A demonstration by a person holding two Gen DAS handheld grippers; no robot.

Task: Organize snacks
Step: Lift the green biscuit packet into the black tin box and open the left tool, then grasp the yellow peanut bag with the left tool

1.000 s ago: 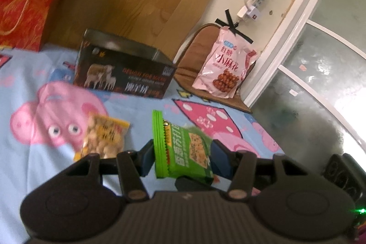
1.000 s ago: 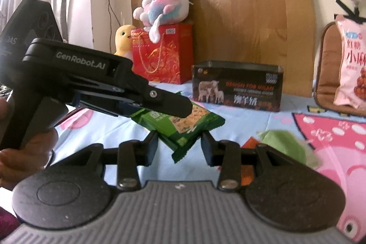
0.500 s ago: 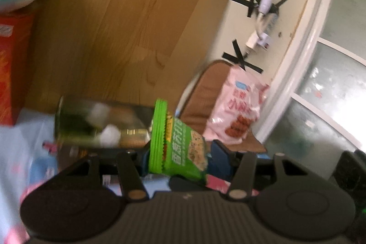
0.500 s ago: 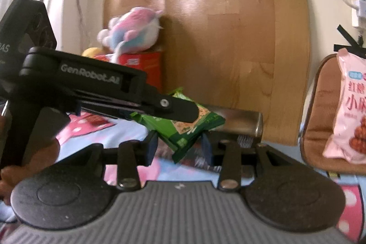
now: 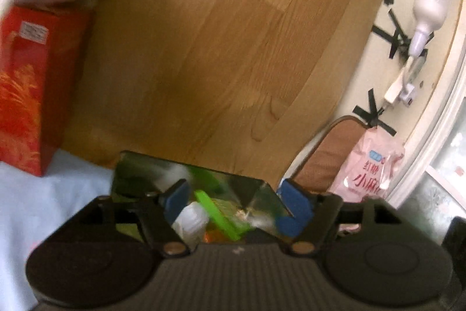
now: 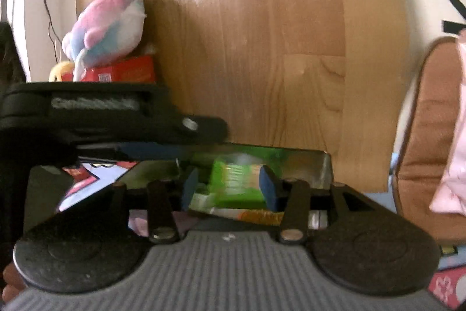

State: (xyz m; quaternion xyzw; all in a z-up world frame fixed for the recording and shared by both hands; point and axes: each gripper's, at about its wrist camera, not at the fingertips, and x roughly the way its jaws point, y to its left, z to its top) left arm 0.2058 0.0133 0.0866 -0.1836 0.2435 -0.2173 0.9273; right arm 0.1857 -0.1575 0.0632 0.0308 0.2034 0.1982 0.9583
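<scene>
Green snack packets sit at the open top of a shiny metal tin, and both grippers hang over it. In the left wrist view the left gripper has its blue pads spread wide and its jaws are opening; a green packet lies tilted between them, down inside the tin, with neither pad pressing on it. A white packet lies just beside it, near the left pad.

In the right wrist view the right gripper is also opening its jaws. A second green packet sits between its pads over the tin's mouth; motion blur hides whether the right pad touches it, and the left pad stands apart. The left gripper's black body crosses this view from the left, just above the tin.

Behind the tin stands a wooden board. A red box with a plush toy on top stands to the left, and a pink snack bag leans on a brown cushion to the right.
</scene>
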